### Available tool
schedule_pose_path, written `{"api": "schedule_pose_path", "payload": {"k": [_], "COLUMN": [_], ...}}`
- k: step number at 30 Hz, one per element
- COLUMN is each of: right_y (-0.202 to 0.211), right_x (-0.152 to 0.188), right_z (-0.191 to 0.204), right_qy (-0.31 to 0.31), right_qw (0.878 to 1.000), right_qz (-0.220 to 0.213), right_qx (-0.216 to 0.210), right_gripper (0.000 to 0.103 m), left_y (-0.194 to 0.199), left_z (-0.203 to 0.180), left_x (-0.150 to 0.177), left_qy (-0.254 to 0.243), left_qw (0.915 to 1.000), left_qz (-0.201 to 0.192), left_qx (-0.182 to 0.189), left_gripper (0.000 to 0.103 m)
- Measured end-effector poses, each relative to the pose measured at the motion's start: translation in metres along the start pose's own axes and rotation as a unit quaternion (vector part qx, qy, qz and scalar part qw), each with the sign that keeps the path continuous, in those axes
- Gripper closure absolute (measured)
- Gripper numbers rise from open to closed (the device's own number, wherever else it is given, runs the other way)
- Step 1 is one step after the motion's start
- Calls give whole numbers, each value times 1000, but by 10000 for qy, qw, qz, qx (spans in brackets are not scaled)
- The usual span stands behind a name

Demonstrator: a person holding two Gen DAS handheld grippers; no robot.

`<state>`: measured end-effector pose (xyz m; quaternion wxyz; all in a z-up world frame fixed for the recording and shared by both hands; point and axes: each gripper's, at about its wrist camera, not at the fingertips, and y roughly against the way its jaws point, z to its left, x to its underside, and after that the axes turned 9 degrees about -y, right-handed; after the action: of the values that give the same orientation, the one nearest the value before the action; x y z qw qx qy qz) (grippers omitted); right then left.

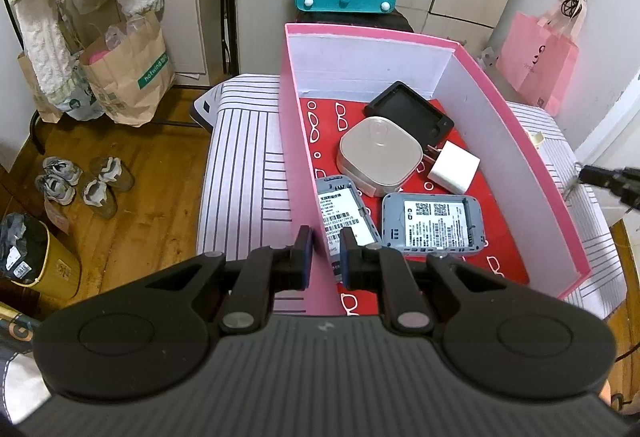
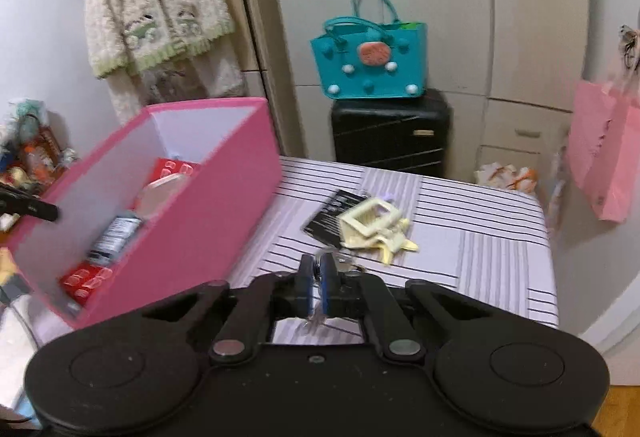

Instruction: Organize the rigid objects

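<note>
A pink box (image 1: 520,141) with a red patterned floor stands on the striped table. Inside lie two grey routers (image 1: 434,225), a beige square device (image 1: 380,155), a white charger (image 1: 454,167) and a black tray (image 1: 410,113). My left gripper (image 1: 326,253) straddles the box's left wall with its jaws closed onto it. My right gripper (image 2: 319,287) is shut on a small clear and metallic object (image 2: 318,265), low over the table right of the box (image 2: 192,213). A pale yellow hair clip (image 2: 374,227) and a black packet (image 2: 330,215) lie on the table beyond it.
A teal bag (image 2: 372,63) sits on a black suitcase (image 2: 390,133) behind the table. A pink paper bag (image 2: 604,153) hangs at right. Paper bags (image 1: 128,77) and shoes (image 1: 80,185) stand on the wooden floor at left. Striped tablecloth (image 2: 480,237).
</note>
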<state>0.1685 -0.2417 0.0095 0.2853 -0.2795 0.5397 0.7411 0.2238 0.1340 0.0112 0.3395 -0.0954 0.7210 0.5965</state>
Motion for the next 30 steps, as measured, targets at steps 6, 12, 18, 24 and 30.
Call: {"api": "schedule_pose_path", "payload": {"k": [6, 12, 18, 24, 30], "right_y": [7, 14, 33, 25, -19], "right_x": [-15, -32, -59, -67, -51], "right_z": [12, 34, 72, 112, 154], "right_qy": [234, 538, 988, 1070, 1234], "right_qw": [9996, 9979, 9914, 9753, 9561], "right_qz": [11, 68, -78, 93, 700], "right_qx": [-123, -353, -850, -1929, -2562], "right_gripper": [99, 99, 99, 99, 99], "left_y": [0, 0, -1, -2, -1], "left_z": [0, 0, -2, 0, 3], "left_x": [0, 0, -2, -1, 2], "left_qy": [-10, 0, -76, -2, 13], "left_qw": [10000, 10000, 9999, 10000, 9999], "left_qz": [3, 9, 61, 26, 12], "left_qx": [9, 19, 30, 56, 123], "left_gripper": [91, 91, 91, 91, 91]}}
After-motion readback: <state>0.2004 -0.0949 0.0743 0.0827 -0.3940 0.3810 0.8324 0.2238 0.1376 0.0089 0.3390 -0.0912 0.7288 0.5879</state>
